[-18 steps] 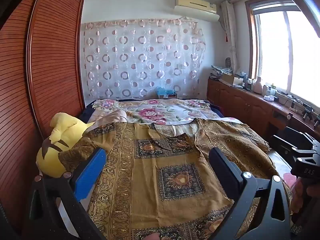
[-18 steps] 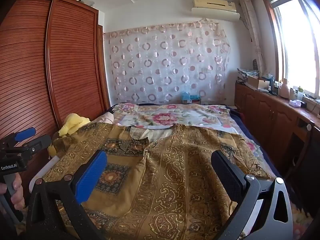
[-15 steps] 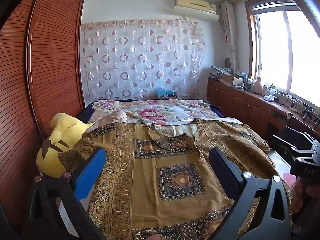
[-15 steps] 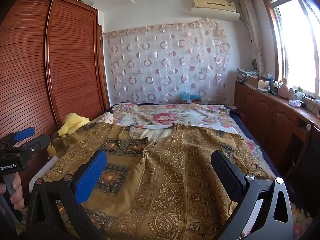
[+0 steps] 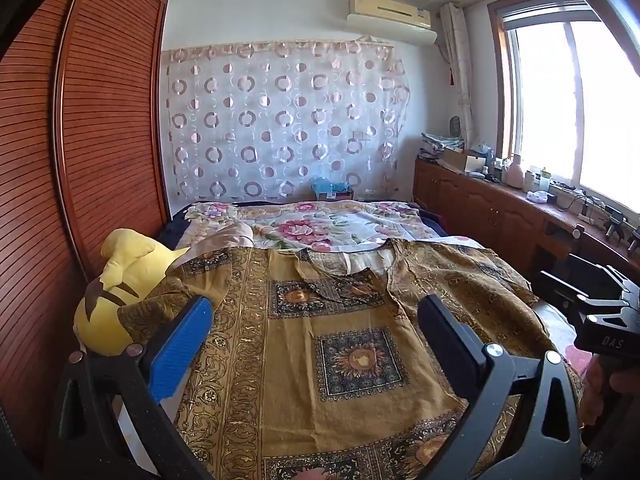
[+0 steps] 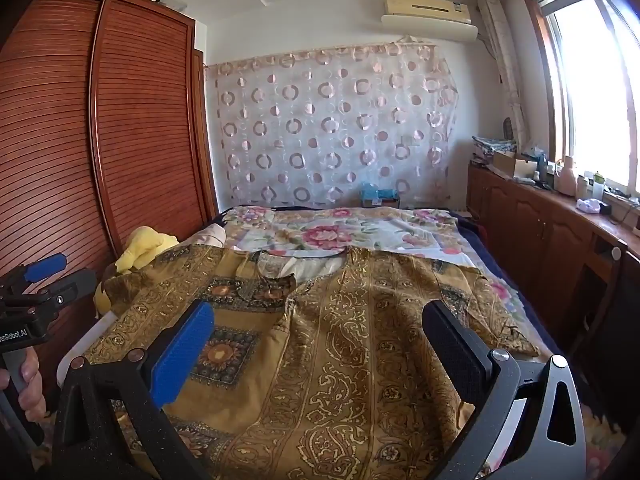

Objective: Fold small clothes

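Both my grippers hover over the near end of the bed (image 5: 436, 224), fingers spread wide, nothing between them. Left gripper (image 5: 316, 332): blue pad finger (image 5: 180, 352) on the left, black finger (image 5: 452, 344) on the right, both above cloth, no contact visible. Right gripper (image 6: 320, 336) same, released, clear of the fabric.

The brown-gold patterned top (image 5: 320, 340) lies spread flat across the near half of the bed, neckline toward the far end. Its left sleeve drapes over the yellow plush toy (image 5: 120, 280) at the bed's left edge; its right sleeve (image 6: 480, 300) reaches toward the right edge. The hem runs off the near edge, out of frame. The floral sheet (image 6: 340, 232) covers the far half.

Room: the left edge is tight against the wooden wardrobe (image 5: 80, 140). On the right edge there is a gap before the low cabinets (image 6: 540, 232) under the window. Open air above the garment, nothing stacked on it.

In the left view my right hand (image 5: 608, 384) grips its handle at the right border; in the right view my left hand (image 6: 28, 384) sits at the left border.

Against the earlier frames: no visible change, garment in the same lay, both grippers in the same spot, fingers equally wide.
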`<move>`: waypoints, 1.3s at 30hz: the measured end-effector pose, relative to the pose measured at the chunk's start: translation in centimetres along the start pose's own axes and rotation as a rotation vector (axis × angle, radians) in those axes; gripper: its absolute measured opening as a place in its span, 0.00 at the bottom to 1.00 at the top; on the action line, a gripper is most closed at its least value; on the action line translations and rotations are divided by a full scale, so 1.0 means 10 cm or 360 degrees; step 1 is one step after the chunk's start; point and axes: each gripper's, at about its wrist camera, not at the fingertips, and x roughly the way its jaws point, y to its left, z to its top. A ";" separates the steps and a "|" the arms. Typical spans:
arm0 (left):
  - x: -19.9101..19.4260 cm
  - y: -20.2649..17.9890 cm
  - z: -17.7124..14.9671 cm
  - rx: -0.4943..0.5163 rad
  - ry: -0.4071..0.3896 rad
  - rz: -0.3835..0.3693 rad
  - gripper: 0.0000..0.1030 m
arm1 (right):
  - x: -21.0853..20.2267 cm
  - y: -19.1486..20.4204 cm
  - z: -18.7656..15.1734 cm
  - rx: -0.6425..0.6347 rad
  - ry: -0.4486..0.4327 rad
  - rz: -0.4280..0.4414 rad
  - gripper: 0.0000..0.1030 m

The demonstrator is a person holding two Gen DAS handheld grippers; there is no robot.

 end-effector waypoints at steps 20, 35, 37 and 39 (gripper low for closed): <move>-0.03 0.04 0.09 0.0009 -0.0023 0.0007 1.00 | -0.03 -0.01 -0.01 0.0004 -0.0014 0.0004 1.00; -0.04 0.03 0.08 0.0016 -0.0030 0.0009 1.00 | -0.02 0.00 0.00 0.0004 -0.0015 0.0003 1.00; -0.04 0.03 0.08 0.0016 -0.0029 0.0008 1.00 | -0.02 0.00 0.00 0.0004 -0.0015 0.0002 1.00; -0.04 0.03 0.07 0.0016 -0.0030 0.0010 1.00 | -0.02 0.00 0.00 0.0002 -0.0014 0.0003 1.00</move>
